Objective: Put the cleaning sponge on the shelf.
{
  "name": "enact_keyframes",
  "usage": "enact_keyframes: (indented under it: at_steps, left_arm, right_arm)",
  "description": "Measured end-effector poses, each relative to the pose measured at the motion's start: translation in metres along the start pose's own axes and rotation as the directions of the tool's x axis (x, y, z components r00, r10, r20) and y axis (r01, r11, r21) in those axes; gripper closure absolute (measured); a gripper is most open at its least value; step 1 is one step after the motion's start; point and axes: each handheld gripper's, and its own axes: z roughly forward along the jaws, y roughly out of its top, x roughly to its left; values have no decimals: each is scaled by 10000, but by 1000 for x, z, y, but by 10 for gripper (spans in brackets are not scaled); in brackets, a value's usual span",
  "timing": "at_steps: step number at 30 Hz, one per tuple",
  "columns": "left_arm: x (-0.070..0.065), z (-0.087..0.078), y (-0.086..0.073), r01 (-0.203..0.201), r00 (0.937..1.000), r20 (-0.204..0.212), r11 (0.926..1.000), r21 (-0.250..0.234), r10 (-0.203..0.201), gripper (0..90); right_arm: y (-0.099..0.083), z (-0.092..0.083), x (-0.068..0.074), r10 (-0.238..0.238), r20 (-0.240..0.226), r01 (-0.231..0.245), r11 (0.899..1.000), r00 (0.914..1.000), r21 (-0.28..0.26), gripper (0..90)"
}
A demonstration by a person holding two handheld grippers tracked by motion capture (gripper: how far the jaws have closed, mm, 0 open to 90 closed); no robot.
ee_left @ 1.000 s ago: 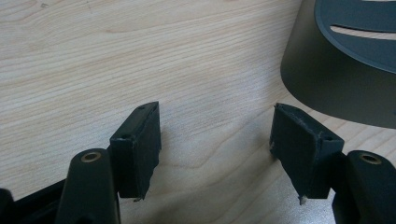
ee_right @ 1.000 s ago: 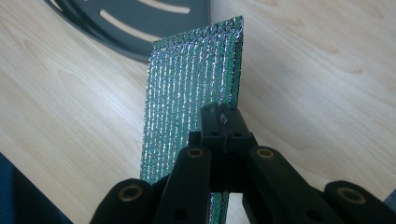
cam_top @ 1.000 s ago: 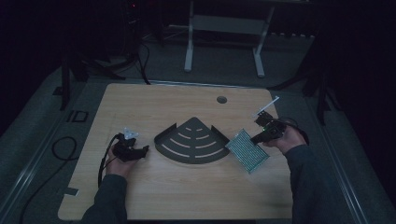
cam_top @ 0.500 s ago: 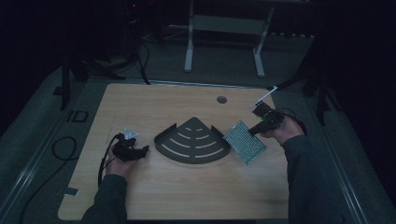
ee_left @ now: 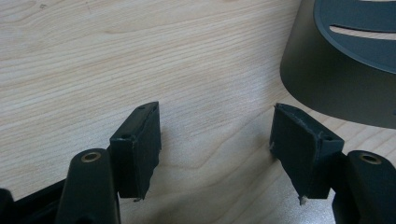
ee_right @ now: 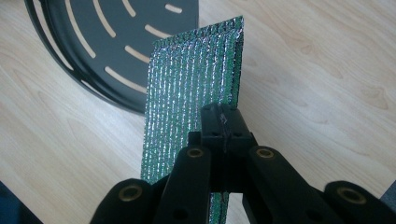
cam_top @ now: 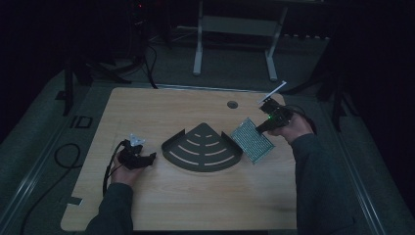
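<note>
A dark fan-shaped tray [cam_top: 201, 147] with curved slots lies in the middle of the wooden table [cam_top: 195, 200]. My right gripper [cam_top: 260, 129] is shut on a silvery-green padded foil pouch [cam_top: 252, 140] and holds it lifted by one edge, just right of the tray. In the right gripper view the pouch [ee_right: 191, 93] hangs above the tray's rim [ee_right: 93, 88], pinched between the closed jaws of the gripper [ee_right: 223, 122]. My left gripper [cam_top: 147, 159] rests left of the tray, open and with nothing in it. Its fingers [ee_left: 137, 147] stand wide apart over bare wood, the tray's wall [ee_left: 336, 88] ahead to the right.
A round cable hole [cam_top: 232, 104] sits near the table's far edge. A black cable [cam_top: 68, 156] trails off the left side. A white desk frame [cam_top: 235, 29] stands on the floor beyond the table.
My right gripper has lifted the foil pouch and carried it up and toward the far side, nearer the tray's right corner. The left gripper has stayed where it was.
</note>
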Motion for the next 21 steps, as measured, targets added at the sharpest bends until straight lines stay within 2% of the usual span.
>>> enact_keyframes:
  at_steps: [10, 21]
  left_arm:
    - [0, 0, 0, -12, 10000, 15, 10000, 2, 12, 346]
    - [0, 0, 0, -11, 10000, 11, 10000, -7, 11, 346]
  right_arm:
    - [18, 4, 4, -7, 39, 8, 9999, 10000, -103, 900]
    - [34, 16, 12, -86, -104, 85, 9999, 9999, -115, 900]
